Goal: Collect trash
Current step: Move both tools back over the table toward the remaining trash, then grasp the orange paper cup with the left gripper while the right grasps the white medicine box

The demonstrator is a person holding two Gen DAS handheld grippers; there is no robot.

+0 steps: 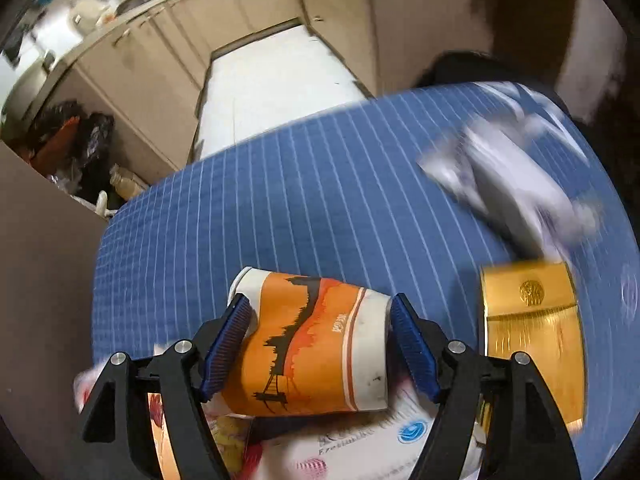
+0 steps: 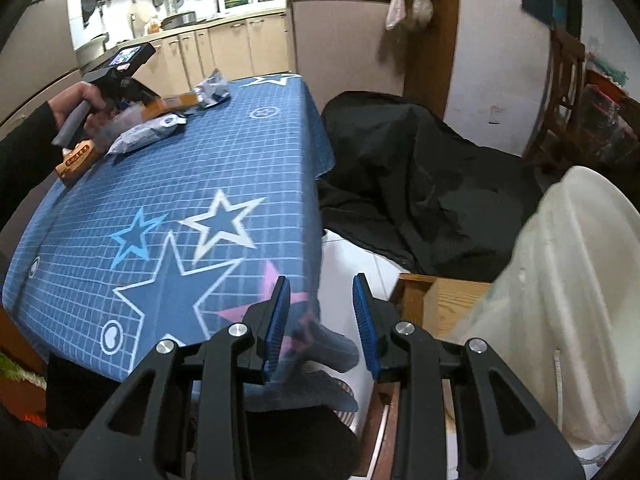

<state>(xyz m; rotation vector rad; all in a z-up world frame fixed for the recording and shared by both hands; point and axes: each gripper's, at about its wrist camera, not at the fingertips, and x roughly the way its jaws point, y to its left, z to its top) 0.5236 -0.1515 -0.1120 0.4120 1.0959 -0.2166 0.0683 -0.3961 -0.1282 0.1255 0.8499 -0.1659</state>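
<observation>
Our left gripper's fingers (image 1: 226, 344) stand apart around an orange paper cup (image 1: 308, 346) lying on its side, long axis running pad to pad across the blue tablecloth (image 1: 320, 184); whether the pads touch, we cannot tell. Our right gripper (image 2: 322, 326), partly open and empty, hangs well away beside the table edge.

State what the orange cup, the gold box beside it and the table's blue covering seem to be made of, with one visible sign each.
Orange cup: likely paper, matt print with a scuffed white band and a thin rolled rim.
Gold box: probably card faced in metallic foil; it glints and bears an embossed seal.
Blue covering: looks like cloth or soft plastic sheet; it drapes and folds over the table's edge.
</observation>
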